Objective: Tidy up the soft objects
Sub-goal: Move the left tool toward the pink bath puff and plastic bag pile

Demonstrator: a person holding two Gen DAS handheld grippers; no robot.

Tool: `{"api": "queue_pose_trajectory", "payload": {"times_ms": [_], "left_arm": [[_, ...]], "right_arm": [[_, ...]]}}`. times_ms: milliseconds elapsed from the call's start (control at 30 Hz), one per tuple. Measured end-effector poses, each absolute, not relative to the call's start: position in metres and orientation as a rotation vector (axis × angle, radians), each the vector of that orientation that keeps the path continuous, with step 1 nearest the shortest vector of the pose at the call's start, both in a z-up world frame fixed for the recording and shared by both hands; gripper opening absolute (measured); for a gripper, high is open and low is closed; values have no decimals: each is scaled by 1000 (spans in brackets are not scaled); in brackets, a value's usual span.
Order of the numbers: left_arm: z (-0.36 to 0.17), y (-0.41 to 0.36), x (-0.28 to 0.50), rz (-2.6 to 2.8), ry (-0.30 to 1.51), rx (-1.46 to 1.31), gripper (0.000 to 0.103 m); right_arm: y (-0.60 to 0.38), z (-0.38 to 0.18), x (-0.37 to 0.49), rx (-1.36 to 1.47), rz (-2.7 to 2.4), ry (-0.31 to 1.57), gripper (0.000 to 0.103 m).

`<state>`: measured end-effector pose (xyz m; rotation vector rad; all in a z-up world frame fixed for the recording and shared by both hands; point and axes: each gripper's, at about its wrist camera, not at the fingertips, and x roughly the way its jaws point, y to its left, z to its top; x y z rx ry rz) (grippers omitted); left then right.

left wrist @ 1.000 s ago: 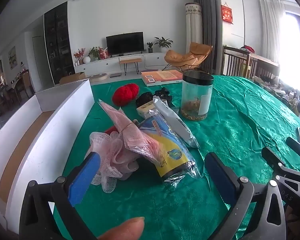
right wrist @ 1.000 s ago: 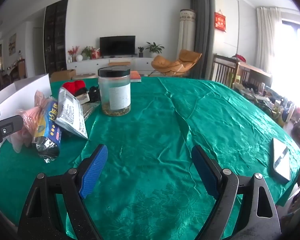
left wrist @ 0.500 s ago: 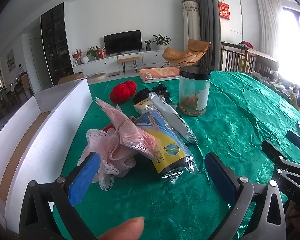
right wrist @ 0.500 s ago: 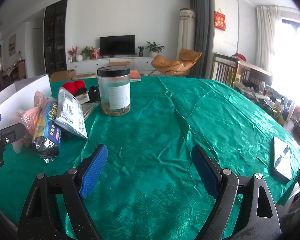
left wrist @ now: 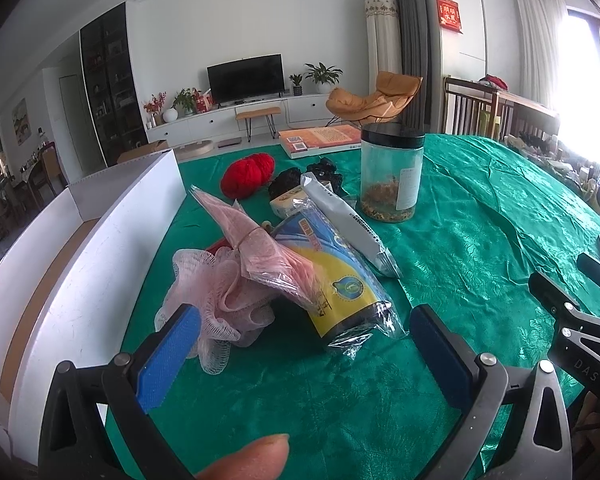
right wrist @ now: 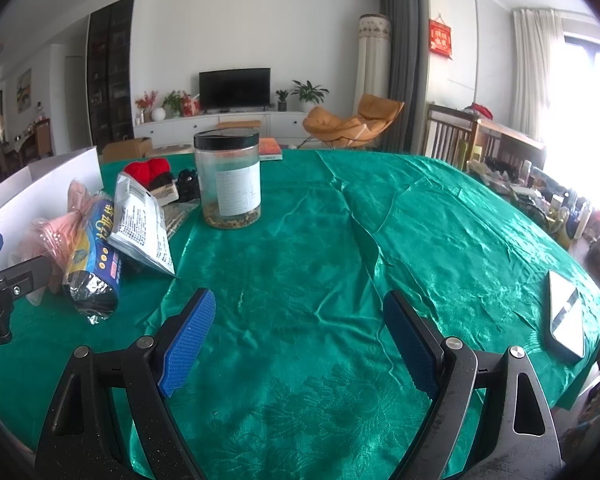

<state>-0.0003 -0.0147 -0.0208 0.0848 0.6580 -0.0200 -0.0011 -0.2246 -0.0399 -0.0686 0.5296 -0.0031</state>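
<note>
Item: left claw [left wrist: 300,344] spread wide, empty, approaching pink mesh pouf [left wrist: 216,300] on worktop [left wrist: 460,248].
Advice: close on pouf only (bagged roll [left wrist: 336,276] touching); white box [left wrist: 80,272] adjacent; right claw [right wrist: 300,340] wide, idle.

A frilly pink mesh bath pouf [left wrist: 216,304] lies on the counter at nine o'clock of the bagged pink cloth [left wrist: 256,252]; red yarn [left wrist: 248,174] at twelve.

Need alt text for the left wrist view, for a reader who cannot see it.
The open left gripper hovers over a green tablecloth, facing a pile of a pink mesh bath pouf, a pink cloth in clear wrap and a blue-and-yellow packaged roll. A white box stands left; a black-lidded jar stands behind.
</note>
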Motion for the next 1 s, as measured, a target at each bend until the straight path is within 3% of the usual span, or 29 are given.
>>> {"api": "queue_pose_trajectory", "payload": {"times_ms": [1000], "left_arm": [[-31, -12, 3, -13, 703, 92, 103]], "right_arm": [[-225, -47, 2, -65, -1, 540, 88]]}}
